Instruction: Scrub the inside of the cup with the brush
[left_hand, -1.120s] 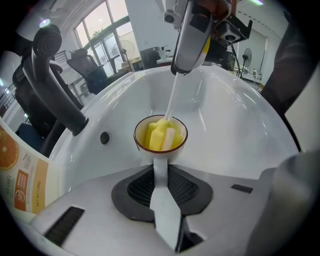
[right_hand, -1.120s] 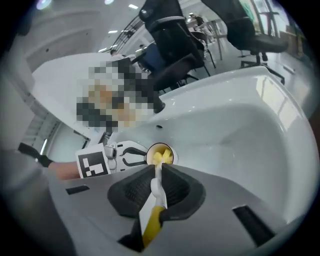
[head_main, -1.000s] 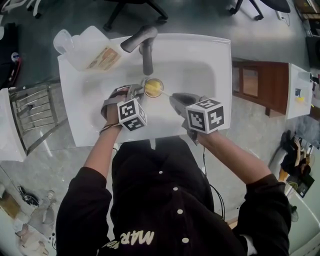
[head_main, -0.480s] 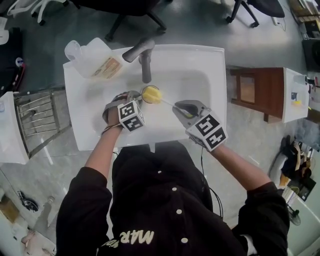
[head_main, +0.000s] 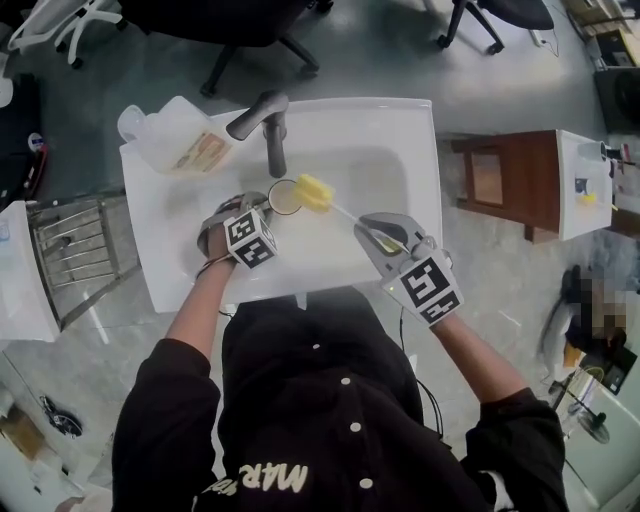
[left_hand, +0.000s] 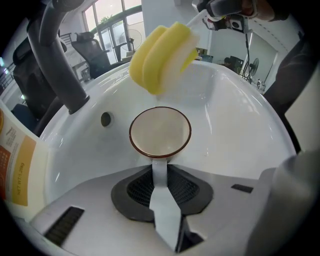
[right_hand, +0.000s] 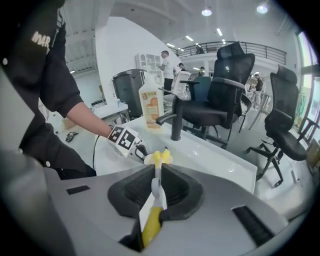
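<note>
A white cup (left_hand: 160, 131) with a brown rim stands upright in the white sink (head_main: 380, 150), its inside in plain sight. My left gripper (left_hand: 160, 176) is shut on the cup's handle (left_hand: 159, 170); in the head view it (head_main: 264, 206) sits just left of the cup (head_main: 282, 198). The brush's yellow sponge head (left_hand: 161, 56) hangs above the cup's far rim, outside the cup. My right gripper (right_hand: 154, 197) is shut on the brush's yellow and white handle (right_hand: 151, 220). Seen from the head view, it (head_main: 376, 232) is to the right of the sponge head (head_main: 314, 191).
A dark faucet (head_main: 262, 125) arches over the back of the basin, close behind the cup. A clear detergent bottle (head_main: 185, 140) lies on the sink's left rear corner. A metal rack (head_main: 65, 255) stands left of the sink, a brown cabinet (head_main: 500, 180) to its right.
The sponge head was down in the cup; it has come up and out to the right. The right gripper rose and rolled with the brush. The left gripper and cup kept still.
</note>
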